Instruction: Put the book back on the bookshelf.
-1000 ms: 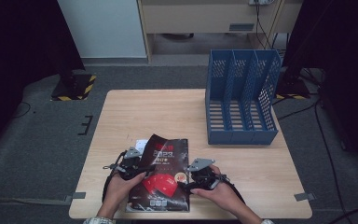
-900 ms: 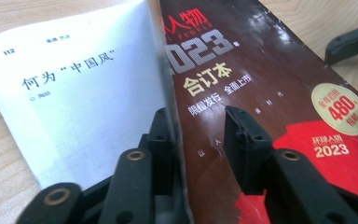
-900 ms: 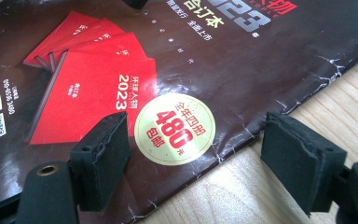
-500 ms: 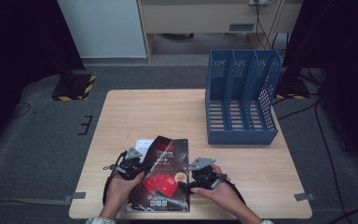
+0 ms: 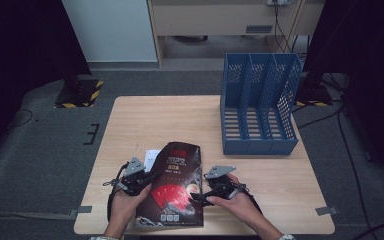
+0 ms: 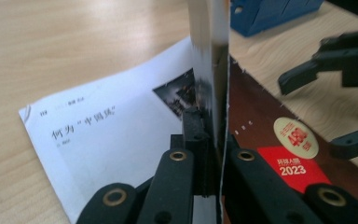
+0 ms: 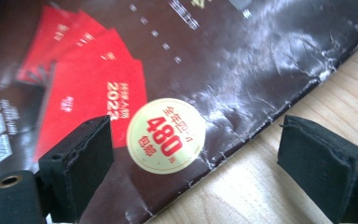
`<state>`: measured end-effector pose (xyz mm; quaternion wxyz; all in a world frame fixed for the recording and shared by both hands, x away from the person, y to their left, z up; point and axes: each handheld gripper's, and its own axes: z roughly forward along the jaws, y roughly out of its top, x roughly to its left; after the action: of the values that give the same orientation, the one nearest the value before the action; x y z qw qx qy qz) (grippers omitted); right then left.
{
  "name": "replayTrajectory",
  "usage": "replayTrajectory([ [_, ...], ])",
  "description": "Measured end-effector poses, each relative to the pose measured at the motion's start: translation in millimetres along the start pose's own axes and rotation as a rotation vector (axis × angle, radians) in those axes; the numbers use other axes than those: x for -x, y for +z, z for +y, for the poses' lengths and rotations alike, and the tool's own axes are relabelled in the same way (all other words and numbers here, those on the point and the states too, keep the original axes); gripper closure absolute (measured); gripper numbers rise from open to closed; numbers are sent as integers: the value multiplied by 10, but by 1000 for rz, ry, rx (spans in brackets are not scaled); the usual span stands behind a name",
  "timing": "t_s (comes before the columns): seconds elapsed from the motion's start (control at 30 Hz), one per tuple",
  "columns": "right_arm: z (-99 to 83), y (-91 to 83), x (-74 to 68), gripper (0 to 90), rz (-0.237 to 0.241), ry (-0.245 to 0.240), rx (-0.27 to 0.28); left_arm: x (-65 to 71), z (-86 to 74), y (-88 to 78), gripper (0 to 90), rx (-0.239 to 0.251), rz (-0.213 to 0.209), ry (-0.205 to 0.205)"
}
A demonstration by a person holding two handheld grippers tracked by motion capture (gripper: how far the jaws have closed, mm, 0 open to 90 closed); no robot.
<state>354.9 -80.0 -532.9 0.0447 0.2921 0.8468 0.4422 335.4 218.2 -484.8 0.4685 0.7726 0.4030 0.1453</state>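
Left tool [image 6: 213, 154] clamped on dark glossy magazine [image 5: 175, 187] cover | right tool [image 7: 191, 163] open, holding nothing, jaws just opening | risk: thin cover tears if lifted alone

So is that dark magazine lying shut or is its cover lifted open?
Partly open. The left gripper is shut on the magazine's cover edge, which stands up off the white inside page.

Wooden table [image 5: 170, 115], grey carpet floor [image 5: 45, 150], dim surroundings.
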Motion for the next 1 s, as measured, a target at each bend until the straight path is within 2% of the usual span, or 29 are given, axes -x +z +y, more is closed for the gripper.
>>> replayTrajectory([
  [0.27, 45, 23, 52, 103, 16, 26, 4, 45, 24, -62, 899, 39, -11, 22],
  [0.3, 53, 46, 77, 103, 18, 44, 6, 46, 25, -72, 899, 44, -12, 24],
  [0.47, 57, 129, 117, 106, 41, 73, -12, 51, 31, -84, 899, 55, -18, 27],
  [0.6, 96, 183, 114, 120, 62, 90, -2, 44, 23, -71, 898, 52, -16, 26],
  [0.77, 97, 190, 83, 130, 50, 68, -12, -7, -5, -38, 894, 22, -2, -3],
  [0.83, 94, 190, 82, 130, 48, 63, -11, -27, -18, -20, 875, 4, 21, -10],
  [0.9, 93, 185, 84, 131, 51, 64, -15, -45, -30, -17, 814, -8, 73, -7],
  [0.93, 93, 189, 81, 131, 47, 63, -10, -62, -39, -18, 762, -16, 119, -11],
  [0.97, 93, 186, 72, 131, 43, 59, -17, -102, -57, -23, 602, -31, 184, -26],
  [1.0, 93, 186, 72, 131, 43, 59, -17, -102, -57, -23, 552, -31, 184, -26],
])
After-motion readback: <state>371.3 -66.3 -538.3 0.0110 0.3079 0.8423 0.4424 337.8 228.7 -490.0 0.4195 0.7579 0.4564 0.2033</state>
